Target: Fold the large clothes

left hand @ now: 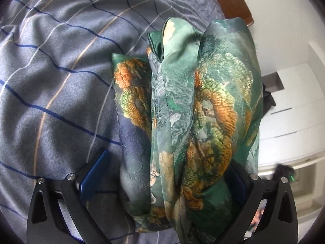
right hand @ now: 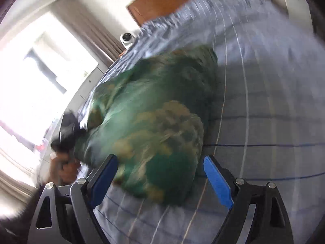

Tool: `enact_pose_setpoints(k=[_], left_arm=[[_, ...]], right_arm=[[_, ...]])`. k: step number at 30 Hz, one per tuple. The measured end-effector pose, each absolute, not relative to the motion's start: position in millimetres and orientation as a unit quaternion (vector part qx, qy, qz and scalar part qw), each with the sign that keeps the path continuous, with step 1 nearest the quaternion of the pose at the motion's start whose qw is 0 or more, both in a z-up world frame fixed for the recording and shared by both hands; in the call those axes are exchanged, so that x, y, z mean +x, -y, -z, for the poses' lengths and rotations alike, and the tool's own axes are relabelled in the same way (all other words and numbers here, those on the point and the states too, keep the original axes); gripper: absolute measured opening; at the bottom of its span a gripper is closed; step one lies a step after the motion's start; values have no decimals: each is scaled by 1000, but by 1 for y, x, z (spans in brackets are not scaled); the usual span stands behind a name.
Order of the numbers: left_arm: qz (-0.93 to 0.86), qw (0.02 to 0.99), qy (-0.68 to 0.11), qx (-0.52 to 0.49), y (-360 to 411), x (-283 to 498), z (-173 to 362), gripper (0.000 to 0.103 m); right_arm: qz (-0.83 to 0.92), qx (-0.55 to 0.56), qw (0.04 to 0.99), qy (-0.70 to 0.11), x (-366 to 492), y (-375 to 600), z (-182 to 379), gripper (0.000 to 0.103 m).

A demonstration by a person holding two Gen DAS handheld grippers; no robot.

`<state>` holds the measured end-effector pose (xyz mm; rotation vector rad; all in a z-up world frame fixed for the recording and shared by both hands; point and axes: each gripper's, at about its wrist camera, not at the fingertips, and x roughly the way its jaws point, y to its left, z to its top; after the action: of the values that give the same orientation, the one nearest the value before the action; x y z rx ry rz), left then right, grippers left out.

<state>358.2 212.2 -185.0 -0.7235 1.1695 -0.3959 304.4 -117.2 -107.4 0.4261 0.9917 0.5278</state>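
Two handheld grippers work over a bed (left hand: 50,81) covered in a grey-blue striped sheet. A green silky garment (left hand: 193,105) printed with orange and gold feathery patches lies bunched in long loose folds near one side edge of the bed; beyond that edge are white cupboards.

From the left wrist view, the left gripper (left hand: 162,172) has its jaws spread wide. The near end of the garment sits between them, draping over the inner face of one jaw and hiding its pad, while the other blue pad stands clear of the cloth. The pads do not seem to press it, so it looks unheld.

From the right wrist view, which is badly blurred, the right gripper (right hand: 162,174) also has its jaws well apart. The garment (right hand: 154,122) reaches between them, but neither blue pad visibly presses on it. A person's hand shows dimly at the picture's lower left.

Likely risks: the slippery fabric may slide off the side edge of the bed, or the folds may collapse. Closing either set of jaws here could catch several layers, or the sheet beneath, and drag the bundle askew.
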Motion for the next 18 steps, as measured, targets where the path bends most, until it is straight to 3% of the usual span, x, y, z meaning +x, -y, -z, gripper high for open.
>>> enact_pose_setpoints(k=[4, 7, 9, 12, 18], left_arm=[[191, 749, -539, -335, -199, 369, 194, 103], [194, 741, -545, -342, -191, 375, 198, 102], [189, 751, -544, -323, -184, 374, 191, 78], [176, 772, -539, -287, -175, 369, 172, 60], [172, 808, -510, -241, -158, 353, 132, 56]], right_arm=[[-291, 332, 748, -496, 347, 122, 165, 90], [-289, 348, 740, -498, 363, 112, 181, 90], [-285, 284, 766, -501, 364, 96, 166, 86], [-283, 130, 822, -477, 346, 62, 132, 76], [-282, -1, 876, -392, 306, 24, 82, 73]])
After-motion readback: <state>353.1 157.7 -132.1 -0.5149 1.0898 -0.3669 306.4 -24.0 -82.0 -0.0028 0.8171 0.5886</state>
